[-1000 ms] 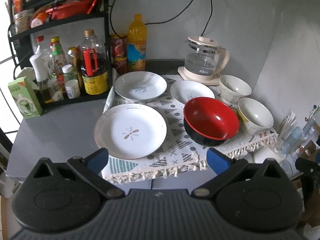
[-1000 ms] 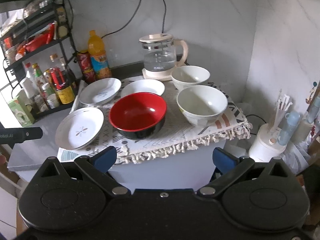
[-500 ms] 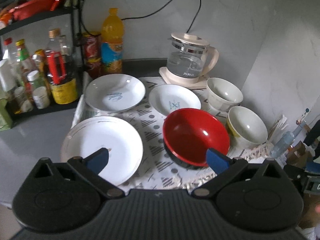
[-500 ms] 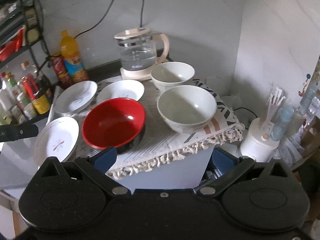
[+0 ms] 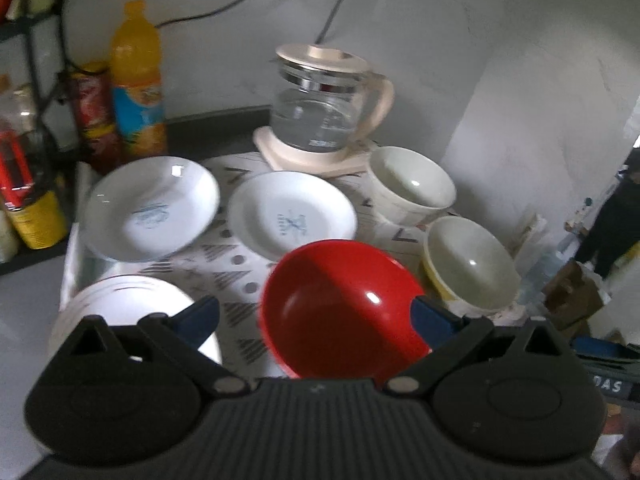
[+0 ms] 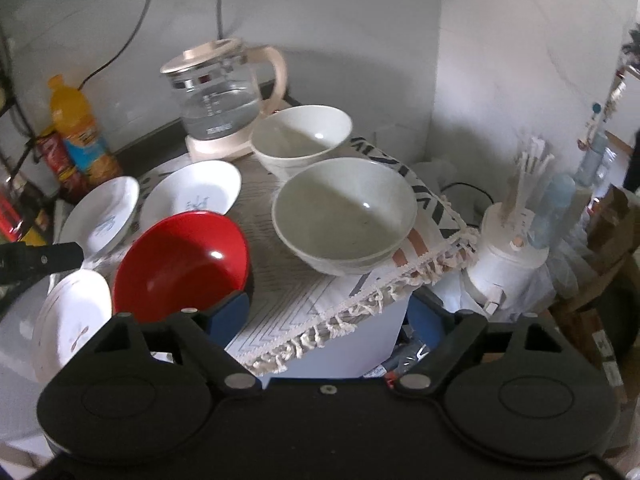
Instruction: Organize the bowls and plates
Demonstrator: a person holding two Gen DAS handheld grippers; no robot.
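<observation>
Two grippers, nothing held: left gripper (image 5: 314,316) spread wide, framing the red bowl (image 5: 340,304) at 12 o'clock for a rim grab; right gripper (image 6: 324,316) closing on air, grey bowl (image 6: 344,216) at 12 o'clock on the counter.

Red bowl (image 5: 340,304), white plates (image 5: 152,208), cloth (image 6: 304,300) w/ triangle pattern.
</observation>
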